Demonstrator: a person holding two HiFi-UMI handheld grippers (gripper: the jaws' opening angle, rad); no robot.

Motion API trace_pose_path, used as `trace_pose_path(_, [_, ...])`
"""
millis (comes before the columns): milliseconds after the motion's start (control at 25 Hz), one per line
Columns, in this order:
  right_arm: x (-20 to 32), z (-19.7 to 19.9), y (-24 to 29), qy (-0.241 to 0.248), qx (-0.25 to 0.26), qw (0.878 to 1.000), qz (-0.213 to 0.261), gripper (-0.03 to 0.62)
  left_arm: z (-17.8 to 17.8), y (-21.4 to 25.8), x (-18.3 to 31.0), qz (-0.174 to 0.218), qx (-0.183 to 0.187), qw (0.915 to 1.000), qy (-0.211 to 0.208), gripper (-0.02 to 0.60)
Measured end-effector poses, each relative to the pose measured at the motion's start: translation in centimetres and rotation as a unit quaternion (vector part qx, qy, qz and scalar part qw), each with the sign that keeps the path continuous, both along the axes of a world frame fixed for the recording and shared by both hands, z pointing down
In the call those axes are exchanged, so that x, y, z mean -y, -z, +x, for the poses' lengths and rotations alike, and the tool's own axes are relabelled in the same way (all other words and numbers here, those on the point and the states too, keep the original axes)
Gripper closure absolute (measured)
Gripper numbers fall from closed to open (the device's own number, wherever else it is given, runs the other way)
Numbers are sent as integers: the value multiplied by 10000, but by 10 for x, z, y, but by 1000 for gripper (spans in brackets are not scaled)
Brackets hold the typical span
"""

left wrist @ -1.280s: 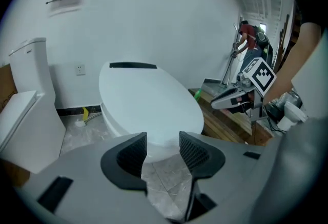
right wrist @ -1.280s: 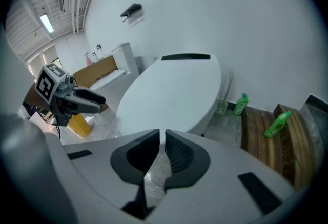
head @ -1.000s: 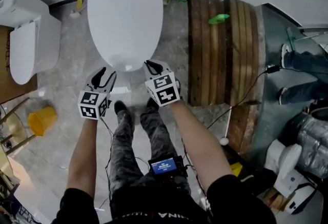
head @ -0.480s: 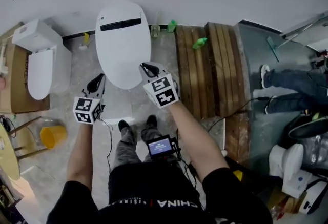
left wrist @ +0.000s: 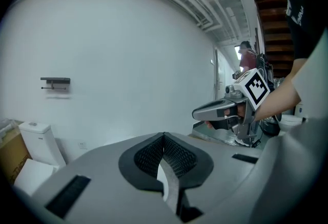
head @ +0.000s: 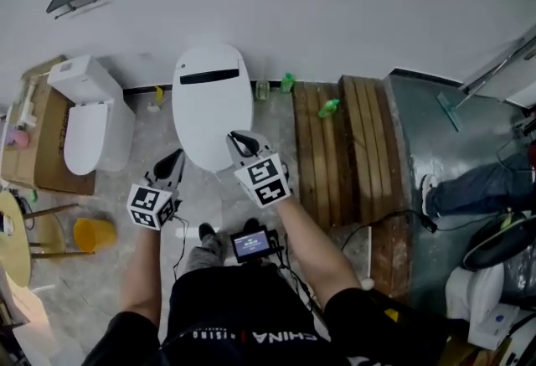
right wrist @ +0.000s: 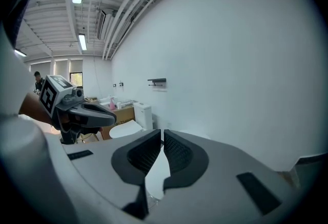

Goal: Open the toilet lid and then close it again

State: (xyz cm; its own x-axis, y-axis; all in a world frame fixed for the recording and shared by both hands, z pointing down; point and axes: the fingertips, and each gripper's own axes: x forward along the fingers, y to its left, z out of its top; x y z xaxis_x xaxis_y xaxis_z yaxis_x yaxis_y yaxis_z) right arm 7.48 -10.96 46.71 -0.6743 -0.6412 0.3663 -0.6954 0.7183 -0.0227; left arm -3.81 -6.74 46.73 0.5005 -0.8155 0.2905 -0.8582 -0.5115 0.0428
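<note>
Lid (head: 211, 100) lies down ahead, long axis toward wall; right gripper (head: 239, 140) above its front edge, left gripper (head: 173, 159) off to side, both closed empty

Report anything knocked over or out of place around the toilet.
A green bottle seems to lie on its side on the planks right of the toilet, and the yellow bucket at far left looks tipped over. The toilet itself looks closed and intact.
</note>
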Motion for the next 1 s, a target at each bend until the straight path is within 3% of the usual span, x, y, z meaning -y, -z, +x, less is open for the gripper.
trace_pose_path(480, [-74, 11, 4, -440, -45, 9990, -80, 566, -23, 21, -73, 151, -193, 9993, -276, 572])
trace_pose_path(1000, [-240, -20, 12, -741, -146, 9971, -38, 574, -61, 11, -242, 179, -311, 9962, -789, 572])
